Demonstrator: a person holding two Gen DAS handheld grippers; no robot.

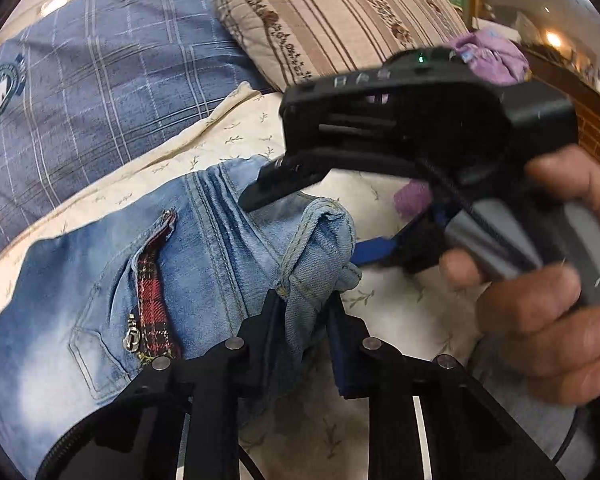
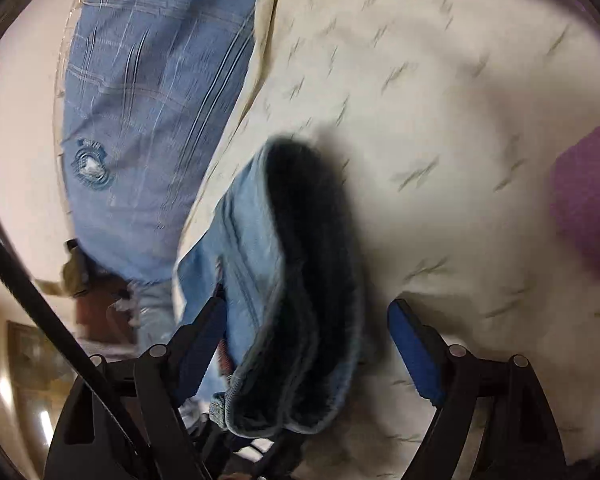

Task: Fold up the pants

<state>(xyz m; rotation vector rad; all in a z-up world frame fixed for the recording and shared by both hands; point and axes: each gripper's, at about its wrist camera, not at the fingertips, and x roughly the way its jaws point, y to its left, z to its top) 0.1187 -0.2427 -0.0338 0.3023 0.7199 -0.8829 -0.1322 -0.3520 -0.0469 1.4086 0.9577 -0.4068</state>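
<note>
left gripper point(image 1: 302, 312) fingers pinch the jeans point(image 1: 204, 248) hem on the bedspread point(image 1: 400, 312).

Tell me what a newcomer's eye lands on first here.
The light blue jeans spread on the cream bedsheet, their hem bunched between the left gripper fingers. Just beyond, the right gripper hovers open over the same hem; a plaid blue pillow lies behind.

Lying on the bed point(image 1: 400, 312): pants point(image 1: 188, 264), hem end sitting between the left tool point(image 1: 302, 320) fingers. Resting behind: a plaid cloth point(image 1: 100, 92) to the left, a pillow point(image 1: 332, 20) to the right. Hovering right of the hem: right tool point(image 1: 304, 216).
</note>
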